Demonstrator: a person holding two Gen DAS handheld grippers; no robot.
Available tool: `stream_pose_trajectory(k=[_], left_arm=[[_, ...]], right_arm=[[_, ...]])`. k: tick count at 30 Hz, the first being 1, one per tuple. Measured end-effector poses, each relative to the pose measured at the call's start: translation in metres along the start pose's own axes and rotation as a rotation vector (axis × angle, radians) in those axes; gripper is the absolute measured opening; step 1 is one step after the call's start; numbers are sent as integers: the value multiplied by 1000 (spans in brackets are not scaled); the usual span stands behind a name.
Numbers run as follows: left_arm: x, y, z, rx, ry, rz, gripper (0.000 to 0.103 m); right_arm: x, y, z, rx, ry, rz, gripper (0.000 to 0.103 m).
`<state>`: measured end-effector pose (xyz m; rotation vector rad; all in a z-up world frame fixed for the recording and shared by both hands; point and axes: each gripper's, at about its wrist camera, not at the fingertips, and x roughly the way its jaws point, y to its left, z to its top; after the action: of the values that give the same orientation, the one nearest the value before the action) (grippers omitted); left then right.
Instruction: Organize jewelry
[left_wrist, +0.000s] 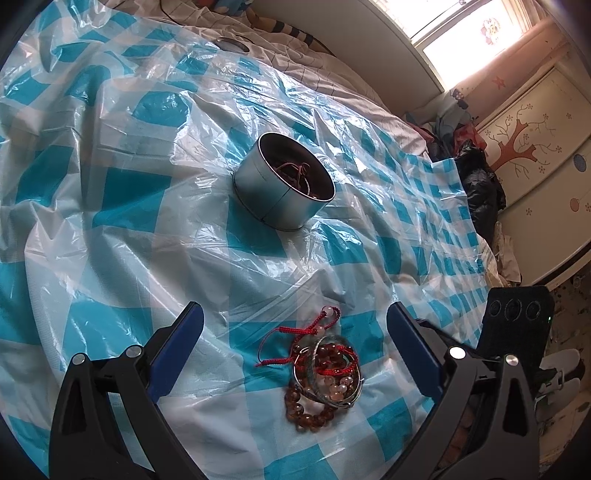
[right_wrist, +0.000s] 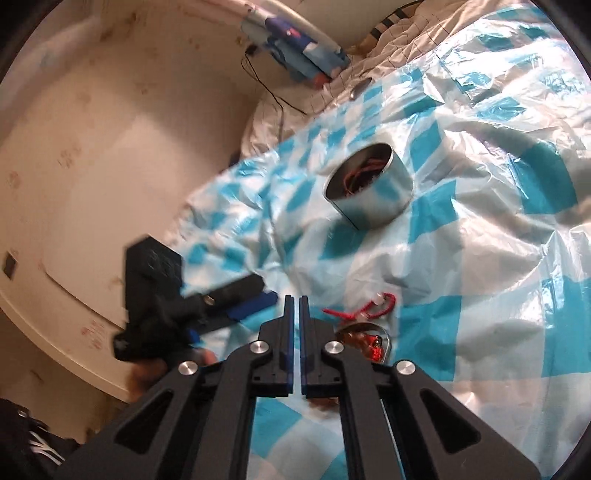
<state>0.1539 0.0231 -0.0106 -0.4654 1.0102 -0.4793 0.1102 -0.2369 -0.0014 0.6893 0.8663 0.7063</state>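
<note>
left tool (left_wrist: 295, 325) wide open, empty, over bracelet pile (left_wrist: 319, 373) | right tool (right_wrist: 294, 306) closed, empty | risk: tangled cords dragging extras, missing tin (left_wrist: 282, 186)

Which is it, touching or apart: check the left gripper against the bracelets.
Apart. The left wrist view shows the left gripper open, its fingers straddling the bracelets, with checkered sheet visible between them on both sides.

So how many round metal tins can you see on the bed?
1 open tin sits on the blue checked plastic sheet, with cords inside. Far behind it lies a flat round metal thing, maybe its lid, too small to tell.
</note>
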Motion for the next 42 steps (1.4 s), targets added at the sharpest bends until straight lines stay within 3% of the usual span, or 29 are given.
stream_pose_trajectory(k=[4,8,10,14,22,24,25,26,28,32,35,38,42], left_arm=[[3,-1,0,2,7,-5,95],[16,1,0,-3,57,-31,95],[24,0,1,-5,86,-59,95],[38,-10,-3,50,124,-34,94],[46,-16,-7,93,142,-29,76],[48,-19,-8,118,147,-26,67],[49,-21,-10,136,150,-18,51],[51,-22,-11,153,157,4,28],[54,-23,-13,198,159,75,5],[45,-24,-10,214,120,91,2],[27,-20,-1,170,59,17,1],[-1,-15,9,129,-68,-107,1],[-25,-14,20,114,-169,-130,1]], right_arm=[[6,8,-3,-54,62,-71,3],[18,7,-10,-95,108,-251,3],[19,-1,-9,-60,109,-276,3],[19,-15,-11,-11,119,-316,3],[27,-18,-15,-21,159,-359,3],[29,-18,-17,-31,168,-388,7],[30,-19,-17,-29,172,-392,20],[30,-19,-18,-24,174,-391,25],[28,-17,-18,-31,166,-386,32],[27,-17,-17,-36,161,-386,35],[27,-17,-17,-35,163,-389,35],[26,-17,-17,-30,156,-391,36],[19,-15,-13,-37,126,-388,42]])
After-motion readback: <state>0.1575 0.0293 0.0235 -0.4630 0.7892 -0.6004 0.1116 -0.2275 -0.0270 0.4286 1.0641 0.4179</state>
